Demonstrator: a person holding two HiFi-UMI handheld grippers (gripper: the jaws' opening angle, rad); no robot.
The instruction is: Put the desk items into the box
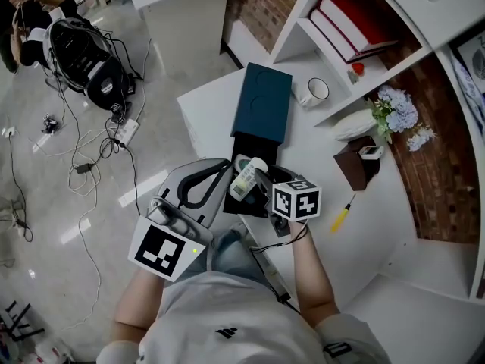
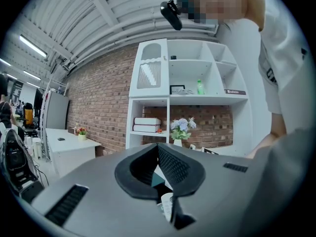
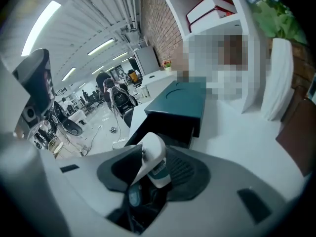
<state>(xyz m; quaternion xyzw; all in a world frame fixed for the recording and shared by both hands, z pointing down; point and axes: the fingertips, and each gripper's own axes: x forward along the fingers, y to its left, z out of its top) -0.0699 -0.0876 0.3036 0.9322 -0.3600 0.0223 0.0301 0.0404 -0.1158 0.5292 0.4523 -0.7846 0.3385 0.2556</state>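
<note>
A dark teal box [image 1: 261, 101] lies on the white desk [image 1: 333, 196], its lid swung back and its black inside [image 1: 254, 146] showing. My right gripper [image 1: 258, 184] hangs tilted down over that black opening. A white bottle with a teal label [image 1: 248, 178] leans askew between its wide jaws. In the right gripper view the bottle [image 3: 155, 159] rests slanted against the left jaw of the gripper [image 3: 155, 151], and the box [image 3: 180, 98] is just ahead. My left gripper [image 1: 226, 167] sits level at the box's near left, its tips together and empty. The left gripper [image 2: 159, 149] frames the bottle [image 2: 167, 206] through its gap.
A white mug [image 1: 314, 91] stands beside the box near the shelf unit. A brown holder [image 1: 358, 164] and a yellow screwdriver [image 1: 342, 214] lie to the right. Flowers [image 1: 398, 112] and red books [image 1: 352, 21] sit on the shelves. Cables [image 1: 83, 150] trail on the floor at left.
</note>
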